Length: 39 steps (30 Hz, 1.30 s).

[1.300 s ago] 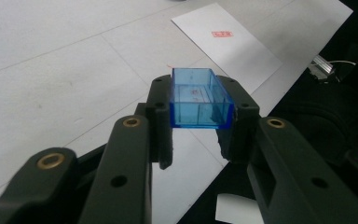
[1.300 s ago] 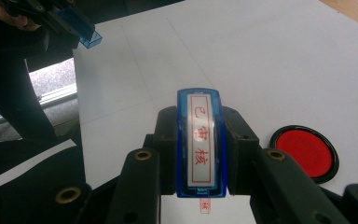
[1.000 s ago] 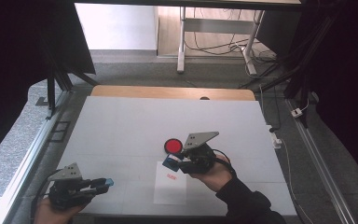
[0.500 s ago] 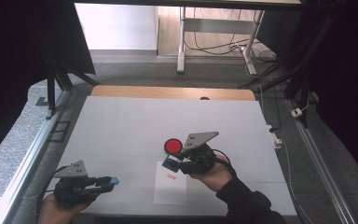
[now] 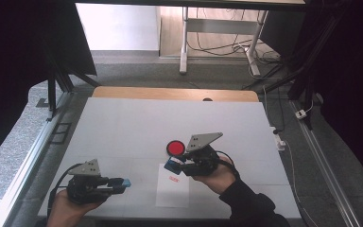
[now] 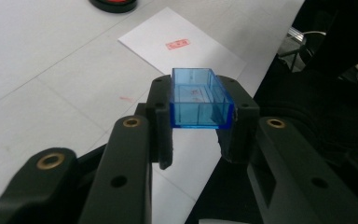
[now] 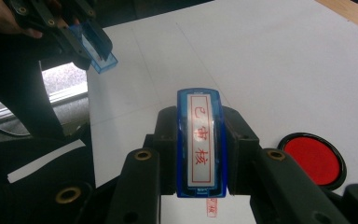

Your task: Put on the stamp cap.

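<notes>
My left gripper [image 5: 123, 182] is shut on a clear blue stamp cap [image 6: 199, 97], held above the table near the front left; the cap [image 7: 96, 50] also appears far off in the right gripper view. My right gripper [image 5: 174, 165] is shut on a blue stamp [image 7: 201, 144] with a white label of red characters. It hovers over the top edge of a white paper sheet [image 5: 172, 188], which bears a small red stamp print [image 6: 177, 44]. A round red ink pad [image 5: 175, 147] in a black case lies just beyond the right gripper.
The white table [image 5: 137, 123] has a wooden strip [image 5: 170, 93] along its far edge. Metal frame rails [image 5: 23, 156] run along both sides. Cables [image 5: 283, 137] lie on the floor at the right. A dark sleeve [image 5: 250, 208] comes in at the bottom.
My left gripper has moved up and to the right with the blue cap, toward the paper. The right gripper has stayed in place.
</notes>
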{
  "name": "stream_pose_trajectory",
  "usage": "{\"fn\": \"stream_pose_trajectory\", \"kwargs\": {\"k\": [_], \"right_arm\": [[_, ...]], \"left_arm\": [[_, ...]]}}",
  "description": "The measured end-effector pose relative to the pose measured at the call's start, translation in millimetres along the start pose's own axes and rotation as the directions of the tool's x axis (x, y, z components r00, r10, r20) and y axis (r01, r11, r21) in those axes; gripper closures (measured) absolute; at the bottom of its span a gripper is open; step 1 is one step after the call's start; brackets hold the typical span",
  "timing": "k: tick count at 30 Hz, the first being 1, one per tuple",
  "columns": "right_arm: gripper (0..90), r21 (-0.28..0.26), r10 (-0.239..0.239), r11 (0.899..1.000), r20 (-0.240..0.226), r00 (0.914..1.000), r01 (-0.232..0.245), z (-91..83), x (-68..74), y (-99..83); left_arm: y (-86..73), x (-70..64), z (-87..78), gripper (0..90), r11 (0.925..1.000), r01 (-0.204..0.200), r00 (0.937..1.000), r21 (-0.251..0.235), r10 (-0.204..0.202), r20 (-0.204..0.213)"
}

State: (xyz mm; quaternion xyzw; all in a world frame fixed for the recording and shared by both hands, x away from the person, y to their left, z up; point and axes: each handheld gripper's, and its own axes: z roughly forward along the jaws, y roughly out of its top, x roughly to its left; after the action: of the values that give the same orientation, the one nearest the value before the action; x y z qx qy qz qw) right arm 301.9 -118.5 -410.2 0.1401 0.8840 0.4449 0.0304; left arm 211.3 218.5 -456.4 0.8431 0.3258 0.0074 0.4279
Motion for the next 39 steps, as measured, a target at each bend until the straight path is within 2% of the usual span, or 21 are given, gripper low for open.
{"fn": "stream_pose_trajectory", "kwargs": {"k": [7,10,21,25,33,39], "right_arm": [[71.0,-0.013,0.008,1.0,-0.013,0.9999,-0.008,-1.8,0.6,1.6],[71.0,-0.02,0.009,1.0,-0.024,0.9997,-0.01,-2.8,0.7,2.2],[71.1,-0.043,0.015,0.999,-0.05,0.9987,-0.017,-6.0,3.4,6.0],[71.1,-0.048,0.006,0.999,-0.056,0.9984,-0.009,-8.1,3.4,7.1],[71.1,-0.065,-0.009,0.998,-0.076,0.997,0.004,-11.4,3.9,8.8],[71.1,-0.08,-0.017,0.997,-0.097,0.9952,0.009,-14.2,4.3,9.8]], "left_arm": [[9.7,0.0,11.1,68.2,0.9987,-0.052,0.9974,0.005,0.051,0.051],[14.3,0.5,16.1,68.2,0.9974,-0.072,0.9943,0.007,0.071,0.08],[34.9,-0.7,37.1,68.2,0.9882,-0.153,0.9793,0.005,0.151,0.135],[41.0,1.9,44.3,68.2,0.9833,-0.182,0.9706,0.0,0.179,0.16],[55.5,2.1,57.6,68.4,0.9688,-0.247,0.9439,-0.024,0.246,0.22],[65.1,2.9,65.9,68.4,0.9635,-0.263,0.9281,-0.049,0.267,0.26]]}}
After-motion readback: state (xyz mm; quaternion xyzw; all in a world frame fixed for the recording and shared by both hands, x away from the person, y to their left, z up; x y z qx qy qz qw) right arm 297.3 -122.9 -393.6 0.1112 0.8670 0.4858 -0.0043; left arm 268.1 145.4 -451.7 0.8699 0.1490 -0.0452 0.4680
